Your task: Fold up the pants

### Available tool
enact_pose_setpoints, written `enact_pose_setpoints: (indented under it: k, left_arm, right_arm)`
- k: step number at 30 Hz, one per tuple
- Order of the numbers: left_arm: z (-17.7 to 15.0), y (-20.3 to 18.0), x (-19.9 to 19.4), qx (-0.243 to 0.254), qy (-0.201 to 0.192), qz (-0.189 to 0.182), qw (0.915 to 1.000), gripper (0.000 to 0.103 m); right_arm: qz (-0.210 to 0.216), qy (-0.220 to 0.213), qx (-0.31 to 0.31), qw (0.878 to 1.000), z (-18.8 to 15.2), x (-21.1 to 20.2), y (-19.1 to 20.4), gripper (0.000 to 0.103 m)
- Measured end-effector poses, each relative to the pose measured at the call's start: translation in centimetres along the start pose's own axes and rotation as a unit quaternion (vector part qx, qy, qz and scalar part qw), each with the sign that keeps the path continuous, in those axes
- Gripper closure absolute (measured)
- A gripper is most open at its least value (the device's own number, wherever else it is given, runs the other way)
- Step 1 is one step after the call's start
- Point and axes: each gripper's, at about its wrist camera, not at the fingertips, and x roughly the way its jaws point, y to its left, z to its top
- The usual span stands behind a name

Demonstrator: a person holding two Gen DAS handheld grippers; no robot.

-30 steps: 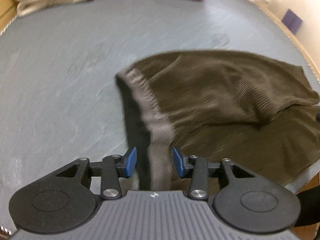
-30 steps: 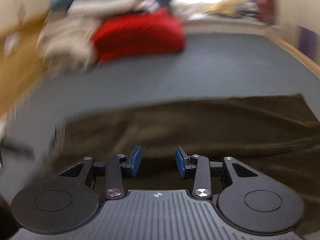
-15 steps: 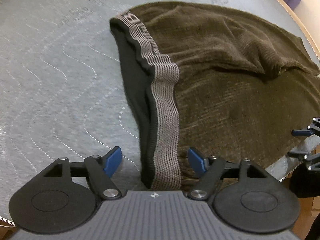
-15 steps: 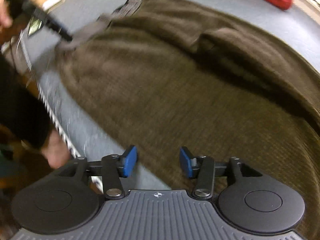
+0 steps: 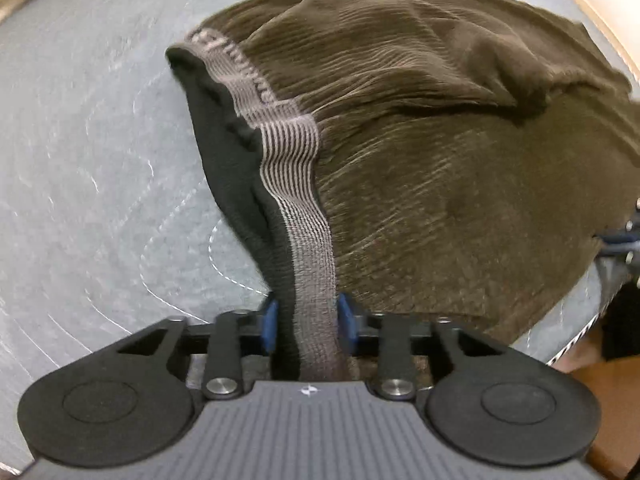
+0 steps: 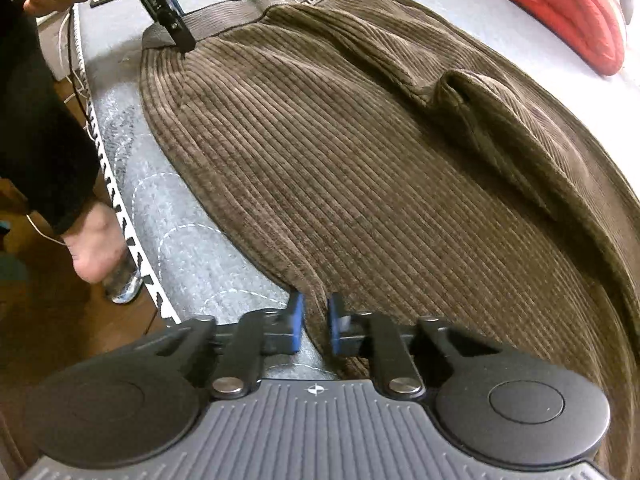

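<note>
Brown corduroy pants (image 5: 440, 168) with a grey striped elastic waistband (image 5: 308, 240) lie spread on a grey quilted surface (image 5: 88, 160). My left gripper (image 5: 306, 322) is shut on the waistband at its near end. In the right wrist view the pants (image 6: 360, 152) fill the middle, and my right gripper (image 6: 314, 326) is shut on their near edge by the surface's rim. The left gripper (image 6: 176, 36) shows there at the far waistband (image 6: 236, 12). The right gripper shows at the right edge of the left wrist view (image 5: 624, 240).
A red folded garment (image 6: 560, 4) lies at the far right of the surface. The surface's front edge with white trim (image 6: 120, 208) runs along the left, with wooden floor (image 6: 60, 320) and a person's bare foot (image 6: 96, 244) below it.
Both grippers were open half a second ago. The left has closed on the waistband and the right has closed on the pants' near edge. The right view has steadied.
</note>
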Motion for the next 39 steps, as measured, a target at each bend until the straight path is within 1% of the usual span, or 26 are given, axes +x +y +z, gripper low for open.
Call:
enact_pose_setpoints:
  k: [2, 4, 5, 6, 8, 10, 11, 12, 13, 14, 16, 17, 19, 20, 22, 24, 25, 26, 27, 28, 30, 32, 35, 36, 37, 39]
  left_arm:
    - [-0.2, 0.1, -1.4, 0.010, -0.017, -0.003, 0.9998, 0.077]
    - [-0.6, -0.2, -2.9, 0.033, -0.041, 0.006, 0.9986, 0.077]
    - [-0.8, 0.0, -3.3, 0.023, -0.041, 0.003, 0.9989, 0.077]
    - [-1.0, 0.0, -3.1, 0.023, -0.033, 0.005, 0.9992, 0.077]
    - [-1.2, -0.7, -1.7, 0.048, 0.002, 0.029, 0.9984, 0.077]
    - [-1.0, -1.2, -1.0, 0.065, 0.019, 0.045, 0.9967, 0.072]
    - [-0.8, -1.3, -1.3, 0.072, 0.010, 0.052, 0.9960, 0.070]
    - [-0.5, -1.3, -2.1, 0.074, -0.012, 0.065, 0.9951, 0.064]
    - [-0.2, -1.2, -2.8, 0.071, -0.034, 0.076, 0.9940, 0.058]
    - [0.1, -1.0, -3.7, 0.061, -0.058, 0.082, 0.9931, 0.050]
    - [0.6, -0.6, -4.8, 0.036, -0.083, 0.065, 0.9938, 0.050]
    - [0.7, -0.6, -4.9, 0.027, -0.087, 0.047, 0.9947, 0.050]
    - [0.6, -1.1, -4.5, 0.035, -0.079, 0.021, 0.9961, 0.050]
    - [0.6, -1.8, -3.9, 0.050, -0.069, 0.016, 0.9963, 0.051]
    - [0.4, -3.4, -2.5, 0.094, -0.045, 0.027, 0.9942, 0.051]
    - [-0.6, -4.9, -0.6, 0.142, 0.003, 0.042, 0.9890, 0.051]
    - [-1.1, -5.5, 0.1, 0.166, 0.020, 0.052, 0.9846, 0.051]
    - [-1.5, -5.9, 0.2, 0.184, 0.019, 0.062, 0.9807, 0.050]
    - [-1.5, -6.2, 0.1, 0.190, 0.017, 0.066, 0.9795, 0.050]
    - [-1.3, -6.0, -0.3, 0.179, 0.010, 0.059, 0.9821, 0.050]
    - [-0.7, -5.7, -1.5, 0.152, -0.017, 0.044, 0.9872, 0.050]
    - [0.1, -5.4, -2.9, 0.129, -0.057, 0.038, 0.9893, 0.046]
    - [1.4, -5.1, -4.6, 0.088, -0.114, 0.028, 0.9892, 0.039]
    - [1.8, -5.1, -5.0, 0.078, -0.130, 0.026, 0.9881, 0.037]
    - [1.9, -5.2, -5.6, 0.068, -0.150, 0.025, 0.9860, 0.036]
    - [2.7, -5.4, -6.5, 0.048, -0.189, 0.030, 0.9803, 0.030]
  right_arm:
    - [0.020, -0.004, -0.004, 1.000, 0.2, -0.3, 0.0, 0.096]
    - [0.035, -0.008, -0.010, 0.999, 0.1, -0.8, 0.0, 0.097]
    - [0.037, -0.009, -0.008, 0.999, 0.0, -0.8, 0.0, 0.097]
    - [0.038, -0.009, -0.005, 0.999, 0.0, -0.7, 0.0, 0.097]
    - [0.043, -0.003, -0.003, 0.999, -0.2, -0.5, 0.1, 0.096]
    - [0.038, 0.001, 0.005, 0.999, -0.1, -0.2, 0.0, 0.092]
    - [0.037, 0.003, 0.017, 0.999, 0.1, -0.3, -0.2, 0.091]
    - [0.036, 0.002, 0.026, 0.999, 0.3, -0.6, -0.4, 0.087]
    - [0.034, -0.005, 0.034, 0.999, 0.5, -1.2, -0.7, 0.086]
    - [0.030, -0.016, 0.044, 0.998, 0.7, -1.8, -1.0, 0.082]
    - [0.034, -0.052, 0.089, 0.994, 0.9, -3.3, -2.5, 0.070]
    - [0.036, -0.066, 0.112, 0.991, 0.9, -3.8, -3.2, 0.069]
    - [0.037, -0.084, 0.168, 0.982, 0.7, -4.2, -5.0, 0.067]
    - [0.035, -0.082, 0.188, 0.978, 0.5, -4.1, -5.7, 0.067]
    - [0.026, -0.061, 0.213, 0.975, 0.1, -3.2, -6.6, 0.067]
    - [0.003, -0.005, 0.210, 0.978, -0.4, -1.4, -6.9, 0.067]
    - [-0.011, 0.026, 0.201, 0.979, -0.7, -0.5, -6.8, 0.067]
    - [-0.021, 0.045, 0.190, 0.981, -1.1, 0.1, -6.7, 0.067]
    - [-0.022, 0.039, 0.183, 0.982, -1.1, 0.0, -6.6, 0.066]
    - [-0.023, 0.035, 0.184, 0.982, -0.9, -0.2, -6.6, 0.066]
    - [-0.029, 0.006, 0.202, 0.979, -0.6, -1.4, -7.2, 0.066]
    - [-0.042, -0.047, 0.227, 0.972, -0.4, -3.4, -8.2, 0.066]
    - [-0.095, -0.144, 0.262, 0.950, -0.1, -7.4, -9.8, 0.066]
    - [-0.123, -0.175, 0.268, 0.939, 0.0, -9.0, -10.3, 0.066]
    - [-0.148, -0.195, 0.270, 0.931, 0.1, -10.2, -10.8, 0.065]
    - [-0.203, -0.242, 0.279, 0.907, 0.4, -13.4, -11.8, 0.063]
